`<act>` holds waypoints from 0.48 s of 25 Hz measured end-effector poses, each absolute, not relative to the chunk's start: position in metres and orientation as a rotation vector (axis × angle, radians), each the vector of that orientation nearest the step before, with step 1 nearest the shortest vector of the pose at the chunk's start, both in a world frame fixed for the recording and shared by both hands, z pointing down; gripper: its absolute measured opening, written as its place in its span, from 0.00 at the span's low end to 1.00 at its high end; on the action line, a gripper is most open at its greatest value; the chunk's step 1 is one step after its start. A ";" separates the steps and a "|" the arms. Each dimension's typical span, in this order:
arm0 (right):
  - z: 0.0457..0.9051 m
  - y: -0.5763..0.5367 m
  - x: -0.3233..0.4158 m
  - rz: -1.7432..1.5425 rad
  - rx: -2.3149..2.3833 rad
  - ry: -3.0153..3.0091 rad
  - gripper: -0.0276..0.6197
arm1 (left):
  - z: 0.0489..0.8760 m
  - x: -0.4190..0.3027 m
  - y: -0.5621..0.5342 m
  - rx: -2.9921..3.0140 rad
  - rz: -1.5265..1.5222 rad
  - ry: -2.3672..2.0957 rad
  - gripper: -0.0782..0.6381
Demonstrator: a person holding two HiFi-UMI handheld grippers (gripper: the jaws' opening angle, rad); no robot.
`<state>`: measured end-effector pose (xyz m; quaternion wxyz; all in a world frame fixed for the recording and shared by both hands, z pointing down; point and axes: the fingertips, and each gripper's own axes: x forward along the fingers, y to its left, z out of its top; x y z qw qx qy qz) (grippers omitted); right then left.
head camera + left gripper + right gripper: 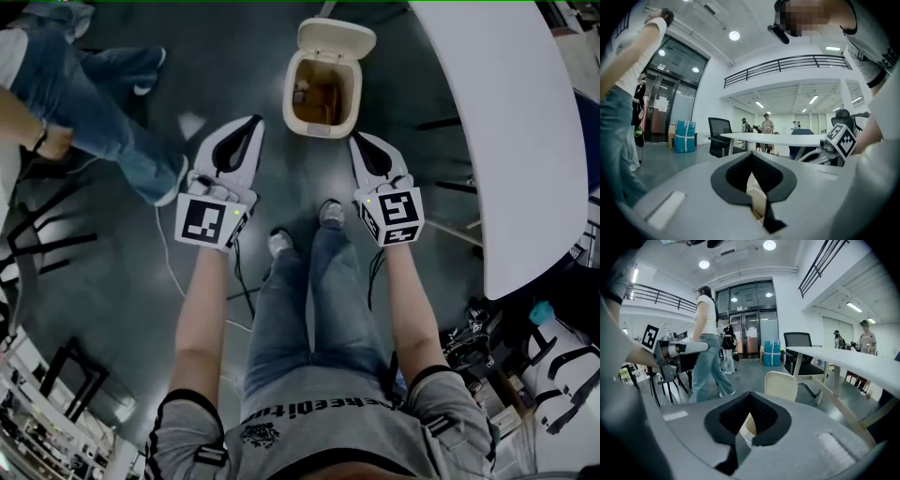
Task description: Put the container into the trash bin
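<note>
1. step in hand, by the look of it, is the very end of the job. trash bin (289, 89) stands open on the floor with its lid (336, 36) tipped back, and a small pale thing lies inside on the left gripper's side. most likely the container (302, 95), though too small to tell for sure.
2. bin sits just ahead of both sets of tips, between them and lower down. shows as a cream rim through the slit of each gripper's own view.
3. left gripper (251, 124) — jaws together, nothing between the pads, touching nothing, tip near the bin's rim but apart from it.
4. right gripper (361, 141) — jaws likewise pressed together and empty, clear of the bin. white table (506, 122) lies off to its outer side.
5. next move, as a judgement only: nothing left to carry, so just a clean draw-back from the bin, with both tips kept off the rim and the raised lid. perhaps a nudge to drop the lid shut, if wanted. would call for a light push with closed tips from behind the lid, not a grab.
</note>
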<state>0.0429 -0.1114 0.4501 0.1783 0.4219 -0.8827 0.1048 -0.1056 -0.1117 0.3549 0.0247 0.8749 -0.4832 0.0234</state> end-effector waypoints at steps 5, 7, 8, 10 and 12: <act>0.414 -0.082 0.048 0.266 1.243 -2.495 0.05 | 0.330 -0.102 -0.097 2.718 0.060 -1.467 0.12; 0.397 -0.071 0.050 0.263 1.276 -2.503 0.05 | 0.318 -0.101 -0.090 2.726 0.059 -1.461 0.12; 0.389 -0.066 0.051 0.260 1.293 -2.506 0.05 | 0.311 -0.101 -0.086 2.735 0.056 -1.457 0.12; 0.372 -0.057 0.053 0.253 1.324 -2.512 0.05 | 0.298 -0.100 -0.079 2.754 0.058 -1.450 0.12; 0.356 -0.049 0.054 0.243 1.347 -2.519 0.05 | 0.286 -0.099 -0.073 2.768 0.066 -1.445 0.12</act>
